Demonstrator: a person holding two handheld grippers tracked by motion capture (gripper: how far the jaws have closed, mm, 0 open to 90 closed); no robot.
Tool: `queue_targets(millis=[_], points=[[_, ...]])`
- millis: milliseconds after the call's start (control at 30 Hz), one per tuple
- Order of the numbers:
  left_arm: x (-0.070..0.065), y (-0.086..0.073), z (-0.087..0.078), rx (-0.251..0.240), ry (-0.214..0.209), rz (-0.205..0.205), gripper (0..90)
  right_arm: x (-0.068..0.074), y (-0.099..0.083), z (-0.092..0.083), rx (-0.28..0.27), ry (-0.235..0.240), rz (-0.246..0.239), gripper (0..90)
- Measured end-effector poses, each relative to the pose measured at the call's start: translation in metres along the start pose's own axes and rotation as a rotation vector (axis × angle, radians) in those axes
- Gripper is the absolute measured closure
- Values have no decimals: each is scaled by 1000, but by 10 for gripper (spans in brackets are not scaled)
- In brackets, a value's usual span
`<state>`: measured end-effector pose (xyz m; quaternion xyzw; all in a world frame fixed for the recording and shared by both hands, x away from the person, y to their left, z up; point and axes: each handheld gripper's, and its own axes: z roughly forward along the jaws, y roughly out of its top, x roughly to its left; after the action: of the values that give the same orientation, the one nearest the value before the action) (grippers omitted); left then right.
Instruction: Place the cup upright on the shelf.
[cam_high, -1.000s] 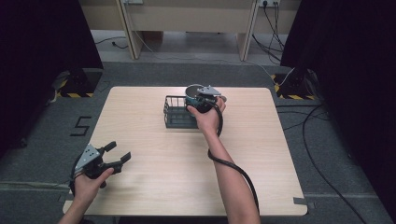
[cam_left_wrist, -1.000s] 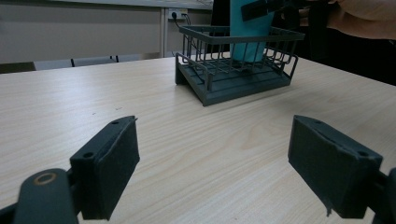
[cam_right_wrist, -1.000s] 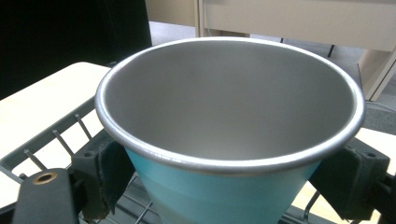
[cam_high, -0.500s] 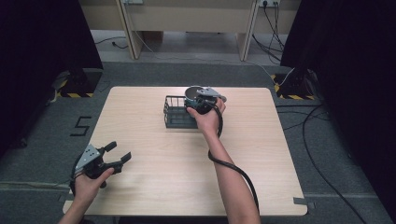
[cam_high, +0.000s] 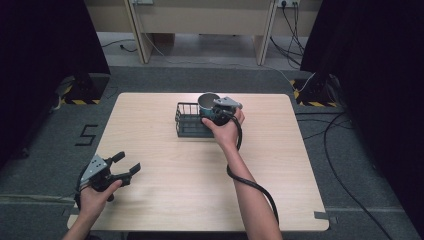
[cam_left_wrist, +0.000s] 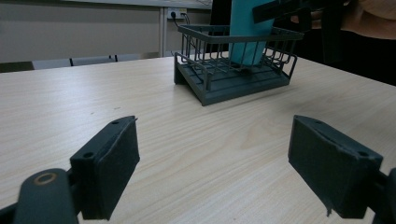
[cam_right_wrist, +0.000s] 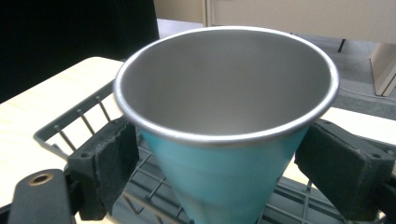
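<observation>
At the near left corner of the pale wooden table (cam_high: 165, 150), well apart from the dark grey wire basket (cam_high: 189, 121), the person's left gripper (cam_high: 123, 167) sat low over the wood with its jaws spread wide and nothing between them; from its own view the two black pads (cam_left_wrist: 108, 163) framed bare tabletop, with the basket (cam_left_wrist: 233, 70) off beyond.

The basket stood toward the far middle of the table. In it, at its right end, was the teal metal cup with a silver rim and lining (cam_high: 207, 104), upright, mouth up. The right gripper (cam_high: 216, 114) reached in from the basket's near right side. In the right gripper view its pads (cam_right_wrist: 112, 154) stood on either side of the cup (cam_right_wrist: 229, 172) just under the rim; the left pad looked to be touching the wall, while the right one seemed a shade clear, so I could not tell whether the grip was on or slack.

To my eye the cup was being set into the basket, or just taken hold of there. Done well, it would want the base flat on the wire floor before the jaws parted, and a straight pull back so no pad caught the rim or rails.

Against the picture a second before, nothing had visibly shifted: both hands, basket and cup stayed put.
</observation>
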<state>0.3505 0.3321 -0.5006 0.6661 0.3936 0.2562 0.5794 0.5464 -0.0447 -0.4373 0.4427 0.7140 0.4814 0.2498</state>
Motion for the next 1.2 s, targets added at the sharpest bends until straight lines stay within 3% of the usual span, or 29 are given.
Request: queue_targets(millis=[600,1200], points=[[-1,0,0,2,1,4,153,-4,-2,-29,-12,18,-7,146],[-1,0,0,4,3,7,153,-9,-17,-58,-13,20,-16,147]])
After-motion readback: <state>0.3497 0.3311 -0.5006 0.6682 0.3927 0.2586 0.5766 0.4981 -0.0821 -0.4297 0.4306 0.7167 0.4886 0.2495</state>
